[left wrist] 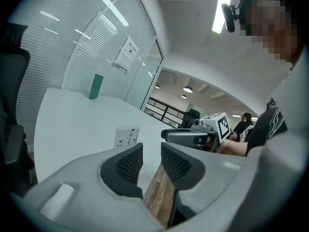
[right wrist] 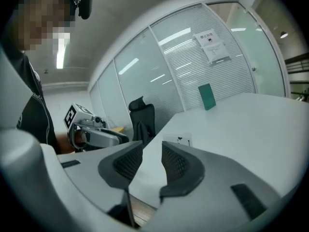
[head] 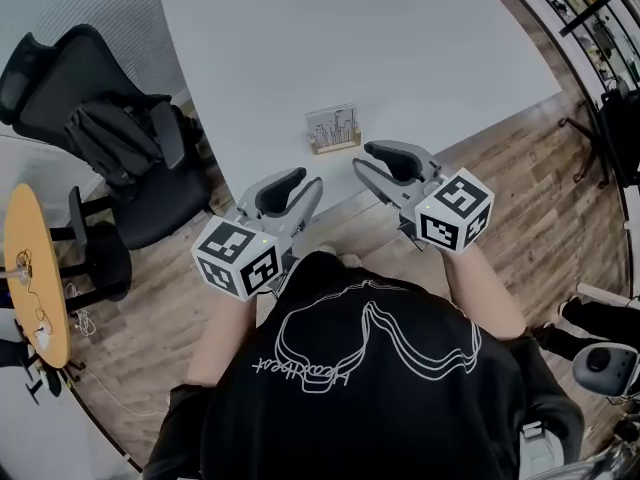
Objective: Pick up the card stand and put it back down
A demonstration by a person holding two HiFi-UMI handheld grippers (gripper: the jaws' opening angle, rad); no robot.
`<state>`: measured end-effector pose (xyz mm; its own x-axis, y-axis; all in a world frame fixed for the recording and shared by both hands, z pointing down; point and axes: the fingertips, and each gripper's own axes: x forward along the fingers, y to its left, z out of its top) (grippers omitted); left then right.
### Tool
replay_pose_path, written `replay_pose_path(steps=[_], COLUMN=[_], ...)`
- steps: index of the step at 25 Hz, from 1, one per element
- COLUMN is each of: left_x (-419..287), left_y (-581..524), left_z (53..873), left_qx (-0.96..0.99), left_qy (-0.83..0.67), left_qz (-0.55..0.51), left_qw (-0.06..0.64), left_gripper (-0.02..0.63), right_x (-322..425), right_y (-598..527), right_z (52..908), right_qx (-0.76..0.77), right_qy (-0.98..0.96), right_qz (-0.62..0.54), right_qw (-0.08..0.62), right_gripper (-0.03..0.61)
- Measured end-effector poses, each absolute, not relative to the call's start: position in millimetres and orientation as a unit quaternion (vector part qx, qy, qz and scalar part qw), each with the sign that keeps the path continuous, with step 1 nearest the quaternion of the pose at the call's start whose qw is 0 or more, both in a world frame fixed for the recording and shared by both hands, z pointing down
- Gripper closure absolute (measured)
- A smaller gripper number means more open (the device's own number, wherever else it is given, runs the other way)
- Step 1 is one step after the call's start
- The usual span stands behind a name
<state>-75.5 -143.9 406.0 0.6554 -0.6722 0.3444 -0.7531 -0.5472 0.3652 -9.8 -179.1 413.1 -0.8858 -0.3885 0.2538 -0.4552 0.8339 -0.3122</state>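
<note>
My left claw (head: 305,183) and right claw (head: 365,158) hang closest, short of the table (head: 400,48) edge. On each the jaws stand a narrow gap apart with nothing between them. The card stand (head: 333,130) sits upright on the table just ahead, between the two claws. I judge it light and stiff, easily tipped: a thin card in a wooden base. I would pinch the base ends. Its long axis runs left to right, its printed face towards me.
</note>
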Motion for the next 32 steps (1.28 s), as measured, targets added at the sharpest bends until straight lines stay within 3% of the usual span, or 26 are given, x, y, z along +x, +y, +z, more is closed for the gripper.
replay_pose_path(steps=[9,17,32], left_x=[-53.4,-69.9,-69.6], left_y=[-92.8,-28.9,52.6], left_z=[351.3,311.0,287.2], left_qx=[0.906,0.922,0.939], left_qy=[-0.360,-0.327,-0.296], left_qz=[0.051,0.014,0.027], left_qw=[0.217,0.208,0.173], left_gripper=[0.560,0.592,0.594], right_x=[-18.5,-30.5,-30.7], right_y=[-114.6,-41.8,48.8], right_z=[357.8,312.6,290.0], right_qx=[0.162,0.185,0.247], right_qy=[-0.969,-0.964,-0.955], right_qz=[0.179,0.193,0.163], right_qw=[0.045,-0.008,-0.016], right_gripper=[0.569,0.571,0.571])
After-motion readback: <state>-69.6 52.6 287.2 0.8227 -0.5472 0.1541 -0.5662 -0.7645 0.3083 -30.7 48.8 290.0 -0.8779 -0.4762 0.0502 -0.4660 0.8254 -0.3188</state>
